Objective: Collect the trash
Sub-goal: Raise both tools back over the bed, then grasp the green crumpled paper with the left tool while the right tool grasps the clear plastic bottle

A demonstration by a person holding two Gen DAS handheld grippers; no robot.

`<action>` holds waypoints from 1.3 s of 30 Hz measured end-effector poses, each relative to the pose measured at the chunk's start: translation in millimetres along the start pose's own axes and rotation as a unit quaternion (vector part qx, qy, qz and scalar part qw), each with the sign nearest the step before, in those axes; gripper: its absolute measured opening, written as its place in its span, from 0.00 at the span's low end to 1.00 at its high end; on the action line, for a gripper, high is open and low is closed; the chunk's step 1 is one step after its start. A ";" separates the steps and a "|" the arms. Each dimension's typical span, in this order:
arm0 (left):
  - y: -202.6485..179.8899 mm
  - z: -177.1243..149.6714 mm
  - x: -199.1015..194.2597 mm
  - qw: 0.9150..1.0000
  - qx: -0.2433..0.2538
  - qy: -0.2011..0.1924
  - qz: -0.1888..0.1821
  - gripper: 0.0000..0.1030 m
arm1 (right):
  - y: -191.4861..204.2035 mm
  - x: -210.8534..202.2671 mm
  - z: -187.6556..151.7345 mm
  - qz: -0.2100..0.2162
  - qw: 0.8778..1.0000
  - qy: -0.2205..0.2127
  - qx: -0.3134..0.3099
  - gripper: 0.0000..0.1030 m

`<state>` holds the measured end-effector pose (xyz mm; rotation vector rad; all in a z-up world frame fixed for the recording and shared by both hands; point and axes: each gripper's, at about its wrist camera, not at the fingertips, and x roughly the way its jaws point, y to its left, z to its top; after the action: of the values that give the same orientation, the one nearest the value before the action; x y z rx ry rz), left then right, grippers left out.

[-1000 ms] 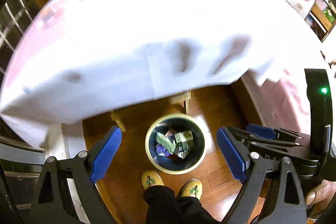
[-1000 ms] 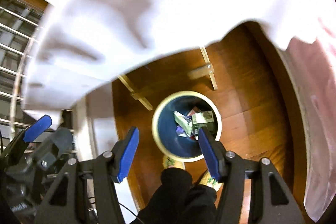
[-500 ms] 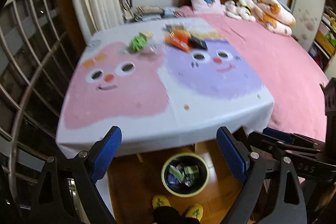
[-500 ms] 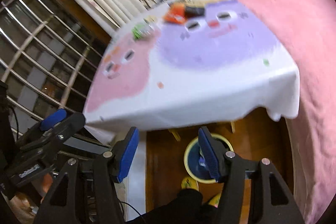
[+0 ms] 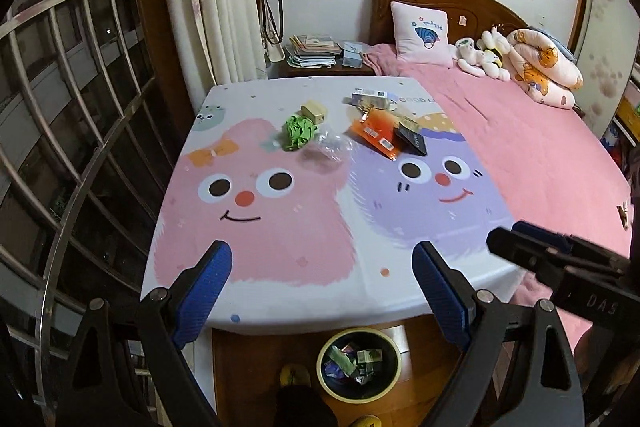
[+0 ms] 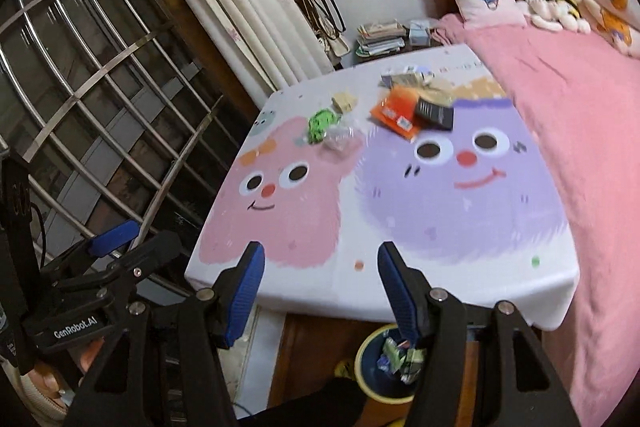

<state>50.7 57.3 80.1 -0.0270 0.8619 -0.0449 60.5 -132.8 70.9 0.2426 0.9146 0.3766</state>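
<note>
A round bin [image 5: 359, 365] with wrappers in it stands on the wooden floor below the table's near edge; it also shows in the right wrist view [image 6: 386, 367]. Trash lies at the far end of the table: a green crumpled wrapper [image 5: 299, 132], clear plastic [image 5: 333, 147], a small tan box [image 5: 314, 112], an orange packet [image 5: 376, 132], a black packet [image 5: 411, 140] and a box [image 5: 370, 97]. My left gripper [image 5: 322, 297] is open and empty above the near table edge. My right gripper [image 6: 320, 287] is open and empty there too.
The table [image 5: 280, 227] wears a cloth with pink and purple cartoon faces. A pink bed [image 5: 540, 147] lies to its right with pillows and plush toys. A barred window [image 5: 60, 107] is on the left, a nightstand with books [image 5: 316, 51] behind.
Both grippers have tilted up from pointing down at the bin under the table to looking across the tabletop. Both stay open and empty.
</note>
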 end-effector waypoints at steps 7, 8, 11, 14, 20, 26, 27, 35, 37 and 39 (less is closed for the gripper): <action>27.4 47.9 60.9 1.000 0.007 0.016 -0.010 0.88 | -14.2 57.4 52.7 -0.035 0.999 0.017 0.036 0.57; 30.4 54.9 70.2 1.000 0.009 0.019 -0.013 0.88 | -16.3 65.1 57.7 -0.034 0.998 0.021 0.044 0.57; 41.7 82.3 109.8 0.999 0.014 0.039 -0.027 0.88 | -26.3 103.9 80.9 -0.031 0.995 0.043 0.079 0.53; 53.2 108.7 151.2 0.997 0.022 0.056 -0.038 0.88 | -34.8 147.9 102.2 -0.032 0.991 0.068 0.108 0.50; 67.5 142.9 224.2 0.994 0.053 0.084 -0.043 0.88 | -57.4 223.6 132.8 -0.045 0.981 0.097 0.161 0.50; 79.1 160.4 277.0 0.990 0.073 0.111 -0.052 0.88 | -75.0 286.4 147.3 -0.061 0.968 0.141 0.197 0.50; 82.9 161.9 285.9 0.989 0.069 0.118 -0.057 0.88 | -76.4 292.7 147.6 -0.061 0.967 0.148 0.199 0.50; 95.6 160.7 318.5 0.984 0.065 0.146 -0.074 0.88 | -63.0 319.0 140.5 -0.046 0.960 0.187 0.201 0.50; 98.1 161.3 324.7 0.984 0.063 0.151 -0.077 0.88 | -58.1 322.9 140.0 -0.041 0.960 0.192 0.198 0.50; 98.5 162.3 331.0 0.983 0.063 0.154 -0.079 0.88 | -55.5 327.1 139.5 -0.038 0.960 0.195 0.197 0.50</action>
<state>391.9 139.9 -69.4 0.0321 1.1643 -0.2577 365.2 -53.2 -103.2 0.5092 1.3855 0.1674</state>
